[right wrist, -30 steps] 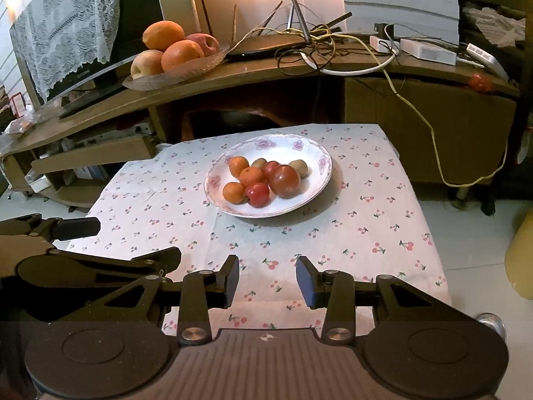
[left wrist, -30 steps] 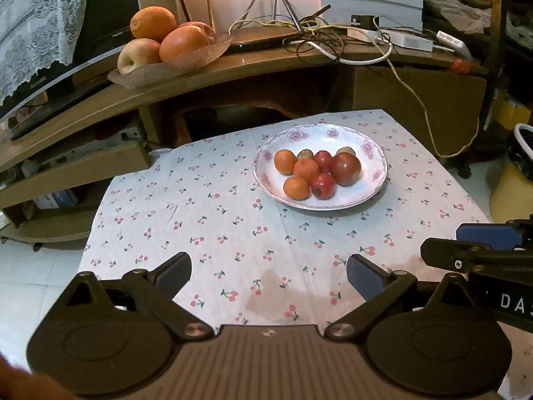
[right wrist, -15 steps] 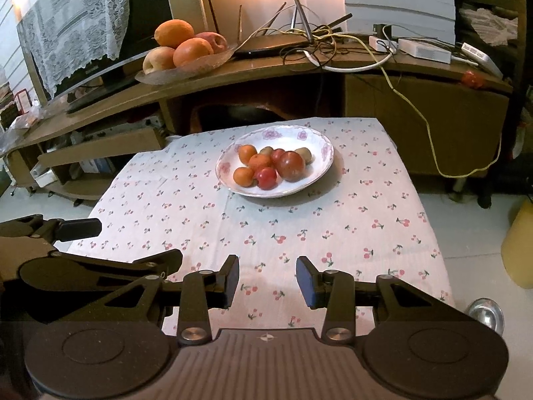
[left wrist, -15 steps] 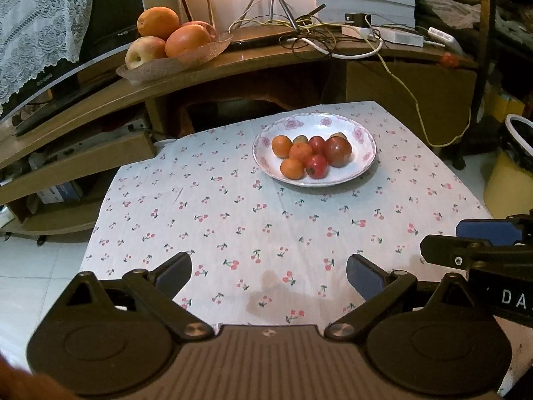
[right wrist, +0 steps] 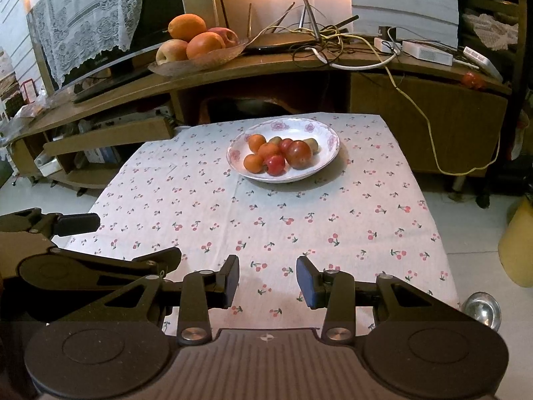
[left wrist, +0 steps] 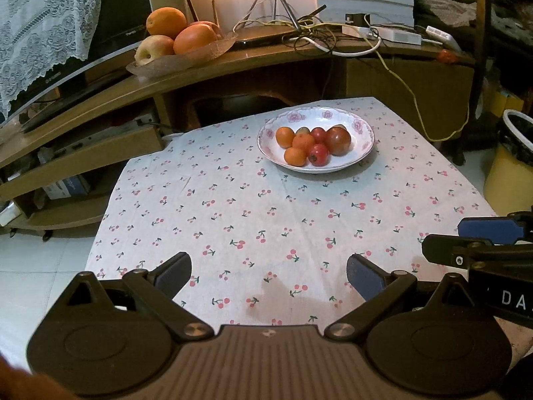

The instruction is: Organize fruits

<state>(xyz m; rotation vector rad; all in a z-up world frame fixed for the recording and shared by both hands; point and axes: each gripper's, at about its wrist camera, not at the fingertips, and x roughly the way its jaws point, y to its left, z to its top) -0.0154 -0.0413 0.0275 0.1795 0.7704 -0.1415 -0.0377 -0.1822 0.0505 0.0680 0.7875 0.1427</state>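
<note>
A white plate (left wrist: 361, 148) with pink flowers on its rim sits toward the far end of the worktop (left wrist: 273, 220), on a cloth printed with small cherries. The fruits are all gathered in its bowl, touching one another: three small orange ones (left wrist: 294, 156) on the left side, two smaller red ones (left wrist: 318, 154) in the middle and near edge, one larger dark-red fruit (left wrist: 338, 140) on the right, and two small brownish-green ones (right wrist: 312, 144) at the back, partly hidden.

The left tongs (left wrist: 269, 271) hang over the near edge of the worktop with their fingers spread wide and nothing between them. The right tongs (right wrist: 267, 280) are beside them, also over the near edge, fingers apart by a narrower gap and likewise empty. Both are well apart from the plate.

Behind the worktop, on a wooden shelf (right wrist: 266, 70), a shallow glass dish (right wrist: 186, 65) holds larger fruit: oranges (right wrist: 204, 45) heaped with apples (right wrist: 172, 50), one orange resting on top of the pile. A tangle of cables (right wrist: 333, 45) lies to the right of the dish on the same shelf.
</note>
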